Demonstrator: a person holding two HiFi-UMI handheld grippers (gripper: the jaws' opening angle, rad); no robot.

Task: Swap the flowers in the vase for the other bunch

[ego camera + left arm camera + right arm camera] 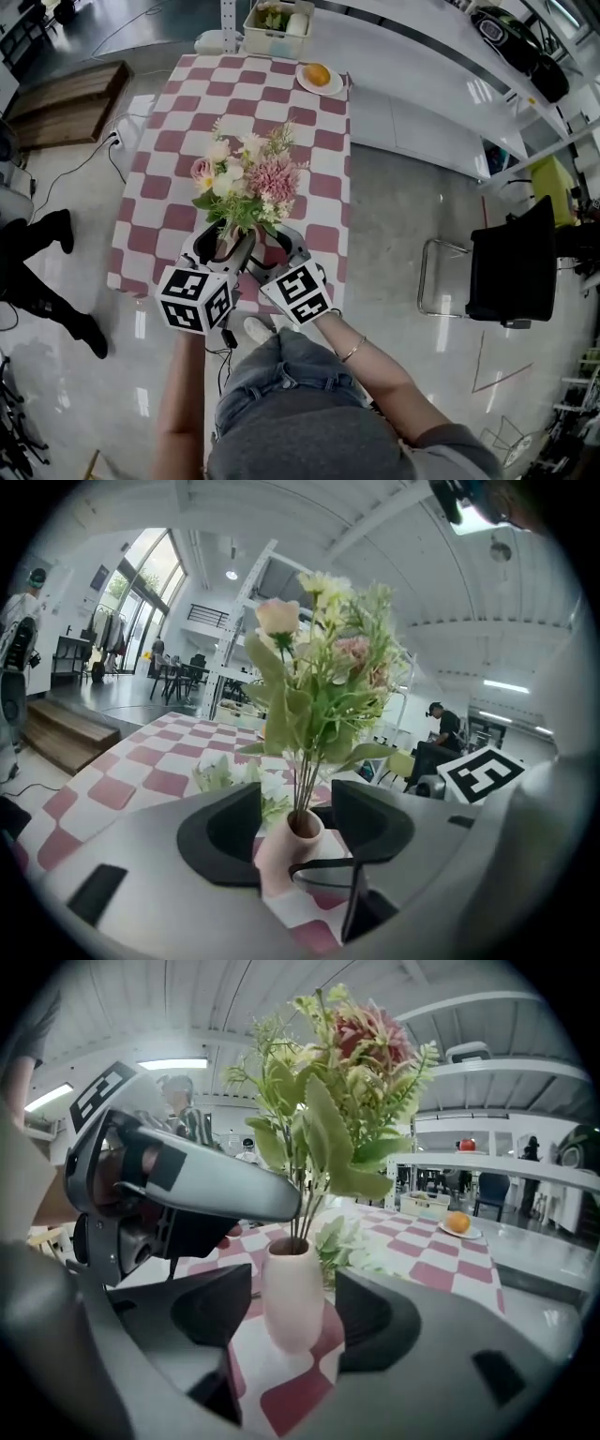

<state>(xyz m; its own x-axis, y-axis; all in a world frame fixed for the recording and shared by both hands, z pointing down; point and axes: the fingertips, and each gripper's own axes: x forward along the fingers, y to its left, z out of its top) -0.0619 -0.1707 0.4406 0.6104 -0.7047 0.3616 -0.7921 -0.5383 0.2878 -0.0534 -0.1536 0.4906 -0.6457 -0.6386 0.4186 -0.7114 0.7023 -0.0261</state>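
From the head view the vase [281,860] is almost wholly hidden: the bunch of flowers [246,178] standing in it spreads over it, and both marker cubes crowd in from the near side. It stands near the near edge of the checked table [319,122].

The left gripper [296,810] has its tongs spread, with the pink vase between them and a gap on each side; its own body cuts off the vase's foot. The right gripper [293,1309] is likewise spread around the vase, pads clear of it.

Only the gripper views show the second bunch [349,1239], pale and leafy, lying on the cloth just behind the vase. The orange [318,74] on its plate sits at the far right corner.
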